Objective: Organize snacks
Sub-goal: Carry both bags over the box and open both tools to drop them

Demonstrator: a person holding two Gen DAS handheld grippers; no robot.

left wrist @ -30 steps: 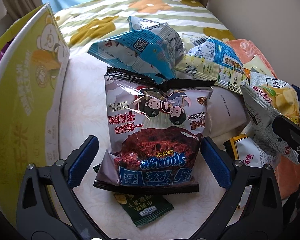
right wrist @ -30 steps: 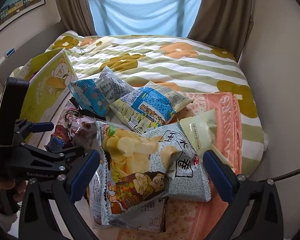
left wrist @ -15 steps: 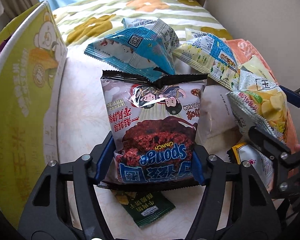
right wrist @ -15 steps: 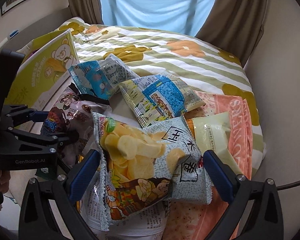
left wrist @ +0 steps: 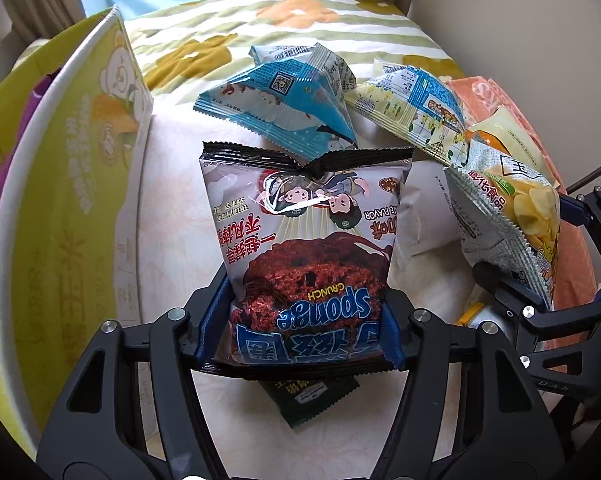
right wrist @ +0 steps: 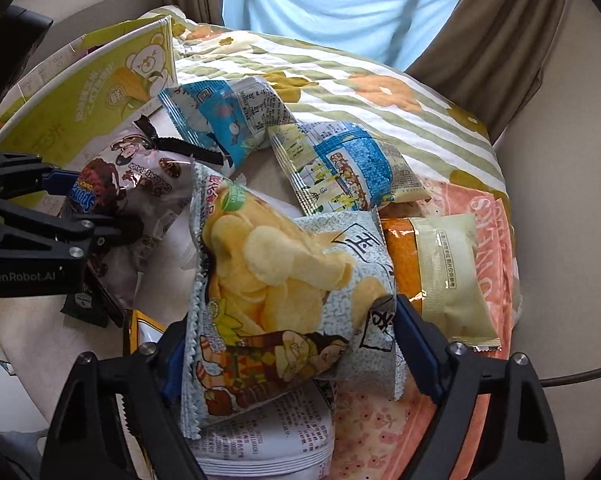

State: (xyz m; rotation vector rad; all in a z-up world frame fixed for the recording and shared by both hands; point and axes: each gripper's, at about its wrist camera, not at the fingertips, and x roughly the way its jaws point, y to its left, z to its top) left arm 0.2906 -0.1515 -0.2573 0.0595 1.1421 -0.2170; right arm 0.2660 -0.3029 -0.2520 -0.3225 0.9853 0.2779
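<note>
Left gripper (left wrist: pixel 306 330) pinched the Sponge Crunch bag (left wrist: pixel 306 248), right gripper (right wrist: pixel 288 356) the chip bag (right wrist: pixel 276 280); both bags pointed straight ahead.

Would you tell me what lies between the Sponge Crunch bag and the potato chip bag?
In the left wrist view, a white packet lies between the Sponge Crunch bag and potato chip bag.

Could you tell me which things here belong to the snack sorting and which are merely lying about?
In the job:
Sponge Crunch bag, held by left gripper
potato chip bag, held by right gripper
yellow-green carton

Lying about:
floral quilt
curtains
</note>
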